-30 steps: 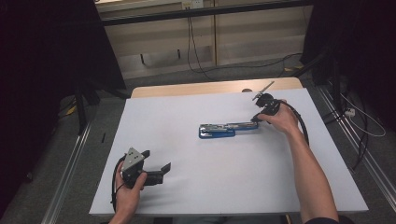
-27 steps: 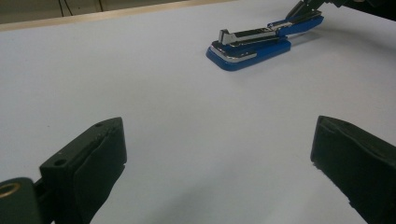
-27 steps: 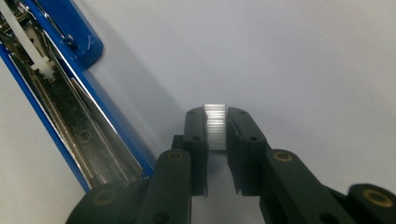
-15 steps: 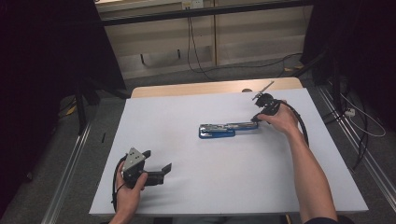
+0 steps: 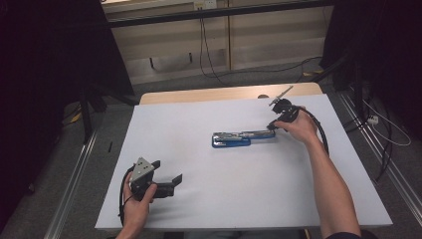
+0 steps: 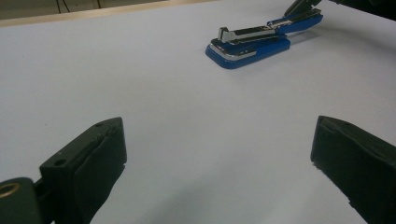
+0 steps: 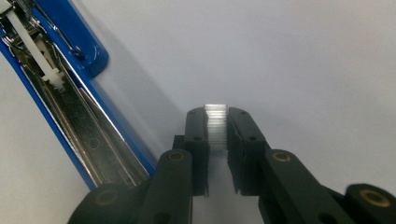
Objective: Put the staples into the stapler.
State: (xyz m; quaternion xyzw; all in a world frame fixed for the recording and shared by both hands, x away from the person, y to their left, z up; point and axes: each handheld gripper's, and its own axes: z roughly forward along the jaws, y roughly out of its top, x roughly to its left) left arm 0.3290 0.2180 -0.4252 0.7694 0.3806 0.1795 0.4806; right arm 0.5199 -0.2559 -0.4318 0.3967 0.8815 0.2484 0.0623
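A blue stapler (image 5: 238, 138) lies flipped open near the middle of the white table (image 5: 199, 124), its metal staple channel (image 7: 74, 116) exposed. My right gripper (image 5: 272, 125) hovers at the stapler's right end, shut on a silver strip of staples (image 7: 216, 122) held between its pads just beside the open channel. At the table's near left corner my left gripper (image 5: 169, 180) rests open, nothing between its wide-spread jaws. The left gripper view has the stapler (image 6: 254, 39) far ahead, across bare tabletop.
The table's wooden far edge (image 5: 224, 93) borders a floor with cables (image 5: 209, 55). Metal rails (image 5: 69, 189) run along the floor on both sides. Dark curtains stand at left and right.
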